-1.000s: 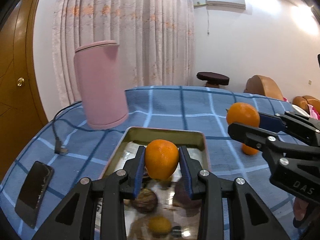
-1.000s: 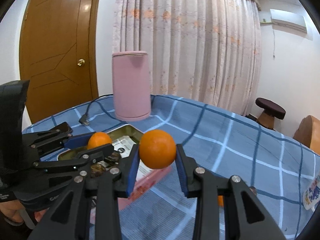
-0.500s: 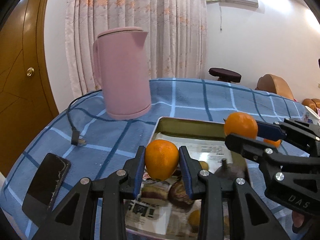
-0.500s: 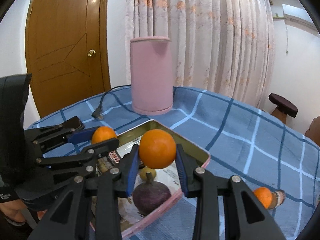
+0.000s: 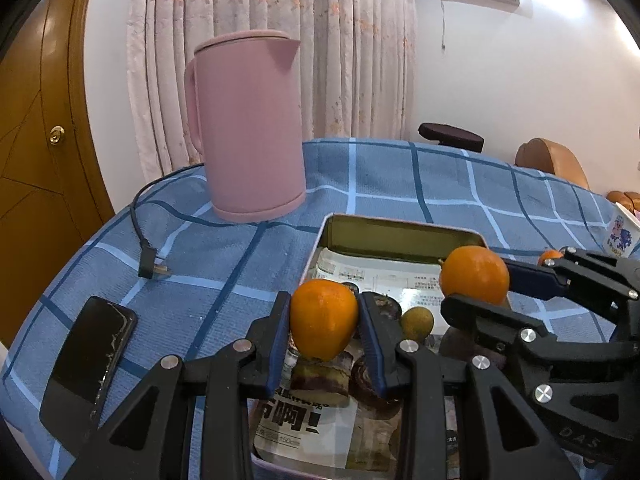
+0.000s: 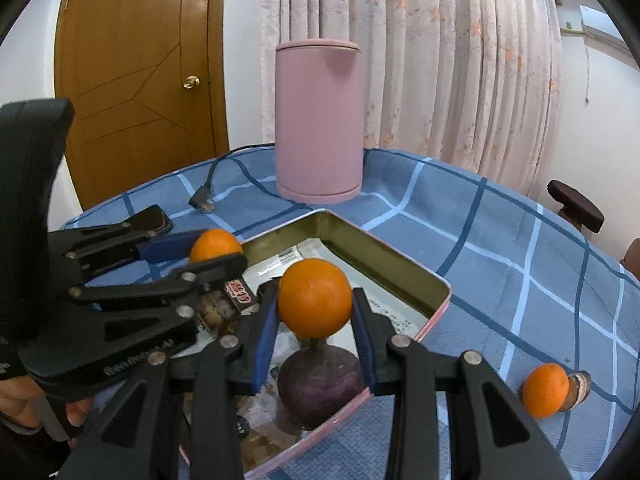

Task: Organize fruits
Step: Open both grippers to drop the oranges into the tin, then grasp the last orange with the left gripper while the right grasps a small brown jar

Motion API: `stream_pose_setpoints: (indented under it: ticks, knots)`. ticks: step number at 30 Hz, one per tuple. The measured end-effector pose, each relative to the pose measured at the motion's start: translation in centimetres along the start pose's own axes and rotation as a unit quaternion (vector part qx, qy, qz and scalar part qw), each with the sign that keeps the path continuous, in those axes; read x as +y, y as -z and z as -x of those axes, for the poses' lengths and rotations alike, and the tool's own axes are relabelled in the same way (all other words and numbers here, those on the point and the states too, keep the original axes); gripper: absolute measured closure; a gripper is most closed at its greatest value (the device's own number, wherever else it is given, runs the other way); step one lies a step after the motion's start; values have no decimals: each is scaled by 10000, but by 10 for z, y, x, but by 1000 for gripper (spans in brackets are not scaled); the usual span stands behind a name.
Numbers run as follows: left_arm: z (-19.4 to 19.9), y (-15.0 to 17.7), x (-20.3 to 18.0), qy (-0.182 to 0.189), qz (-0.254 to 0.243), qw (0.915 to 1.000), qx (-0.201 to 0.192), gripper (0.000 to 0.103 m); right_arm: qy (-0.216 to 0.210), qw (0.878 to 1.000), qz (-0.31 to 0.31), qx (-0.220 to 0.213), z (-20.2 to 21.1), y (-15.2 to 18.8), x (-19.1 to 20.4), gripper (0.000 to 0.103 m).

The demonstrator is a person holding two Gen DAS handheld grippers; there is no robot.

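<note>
My left gripper (image 5: 323,325) is clamped on an orange (image 5: 322,318), both blue pads pressed to its sides, and it tilts downward so the fruit hangs over the near left end of the tin tray (image 5: 400,230). My right gripper (image 6: 314,311) is clenched the same way on a second orange (image 6: 314,303), also angled down, with that fruit poised above a dark purple fruit with a stem (image 6: 320,380) lying in the tray. From the right wrist view I see part of a hand (image 6: 76,412) on the left tool's handle at the lower left.

Against the frames from a second ago, both tools have come forward and dipped: then the left orange hung over the middle of the tray with the right one off past its right edge, and the right wrist view showed mostly tablecloth beneath its fruit; now both oranges sit over the tray. The pink kettle (image 5: 248,120) looks larger and nearer in both views. Neither grip has changed.

Counting: three oranges in all, one in each gripper and a third orange (image 6: 544,389) resting on the blue checked tablecloth (image 5: 400,176) to the right of the tray, touching a small brown item I can't identify. In the tray I make out one small yellow-green round fruit (image 5: 417,323), the purple one, and some brownish pieces I cannot tell apart, lying on printed paper. One kettle with its unplugged cord (image 5: 152,268), one black phone (image 5: 90,354) at the left edge, one printed cup (image 5: 622,236) far right.
</note>
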State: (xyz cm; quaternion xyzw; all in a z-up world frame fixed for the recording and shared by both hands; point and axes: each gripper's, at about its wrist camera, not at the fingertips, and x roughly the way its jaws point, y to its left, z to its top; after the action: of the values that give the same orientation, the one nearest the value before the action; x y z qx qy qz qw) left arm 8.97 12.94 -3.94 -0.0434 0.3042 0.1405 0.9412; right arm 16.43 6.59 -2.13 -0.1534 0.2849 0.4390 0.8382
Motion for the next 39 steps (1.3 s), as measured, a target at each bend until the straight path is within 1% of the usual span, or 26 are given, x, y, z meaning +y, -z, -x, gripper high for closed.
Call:
stream_pose_setpoints:
  ticks: [6,10,13,15,17,18,20,22,23,24,25,27,30,34,39]
  knots:
    - [3,2,2,-20,-10,10000,4,67,13,9995,293,-72,9,5,15,65]
    - [2,3,3,-57,-35,10000,54,67,-1,9990,450,17,7,8,22,65]
    - [2,4,1,-119,-91,9999,74,67,-138,9988,450,160,4,10,21,63]
    - [3,5,0,-137,-129,9998,87,66,-101,9987,465,154,5,11,20,58]
    - [4,6,-1,-97,-164,9997,118,62,-137,9989,427,124,9,13,16,49]
    - [5,6,-1,-100,-163,9997,129,59,-153,9990,393,109,11,13,14,47]
    - [7,5,-4,-137,-168,9997,126,54,-130,9993,338,13,19,16,9,37]
    - [9,5,-6,-180,-186,9996,96,42,-103,9994,304,-89,26,17,6,32]
    - [11,5,-8,-201,-195,9996,82,39,-95,9995,261,-147,32,19,2,30]
    - [12,5,-9,-215,-198,9995,70,33,-98,9995,237,-175,34,19,-1,28]
    - [13,5,-10,-209,-200,9996,48,31,-99,9995,215,-214,38,20,-4,27]
    - [17,5,-15,-198,-267,9994,19,30,-30,9994,177,-287,45,23,-11,26]
    - [18,3,-23,-237,-360,9991,13,30,82,9992,32,-396,53,26,-26,20]
    - [20,1,-36,-232,-423,9988,-6,30,131,9984,-260,-492,62,29,-47,19]
    - [24,-6,-58,-84,-518,9986,-100,30,649,9946,-561,-583,75,35,-81,18]
